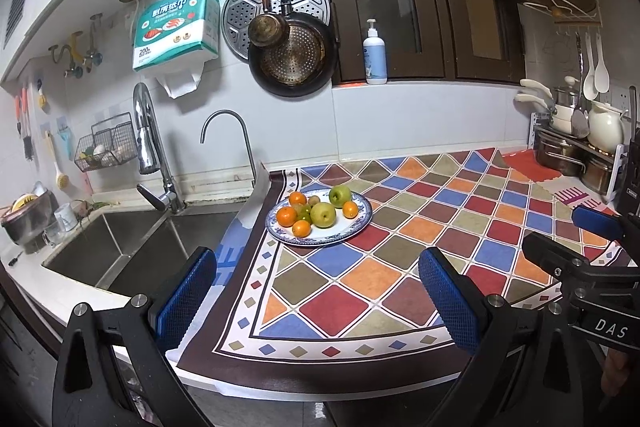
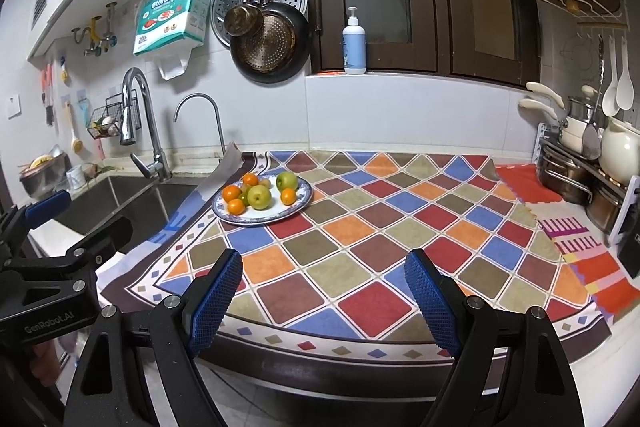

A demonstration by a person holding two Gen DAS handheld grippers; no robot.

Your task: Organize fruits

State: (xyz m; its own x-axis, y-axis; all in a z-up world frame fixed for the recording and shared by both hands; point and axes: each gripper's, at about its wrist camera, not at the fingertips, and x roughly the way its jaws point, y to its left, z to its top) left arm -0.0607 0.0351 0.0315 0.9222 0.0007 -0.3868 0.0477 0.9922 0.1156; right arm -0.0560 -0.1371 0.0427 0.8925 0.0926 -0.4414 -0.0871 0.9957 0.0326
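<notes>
A blue-rimmed white plate [image 1: 360, 223] [image 2: 298, 205] sits on the left part of the diamond-patterned cloth, near the sink. It holds two green apples [image 1: 323, 214] [image 2: 259, 197], several oranges [image 1: 286, 216] [image 2: 231, 193] and small green grapes [image 1: 304, 213]. My left gripper [image 1: 316, 291] is open and empty, over the cloth's front edge, well short of the plate. My right gripper [image 2: 324, 291] is open and empty, over the front edge, to the right of the plate. Each gripper shows at the side of the other's view, the right one in the left wrist view [image 1: 576, 239].
A steel sink [image 1: 132, 247] with two taps lies left of the cloth. Pots and a rack [image 2: 588, 171] stand at the right. A soap bottle [image 2: 354, 43] stands on the window ledge. Pans hang on the back wall. The patterned cloth [image 2: 400, 219] covers the counter.
</notes>
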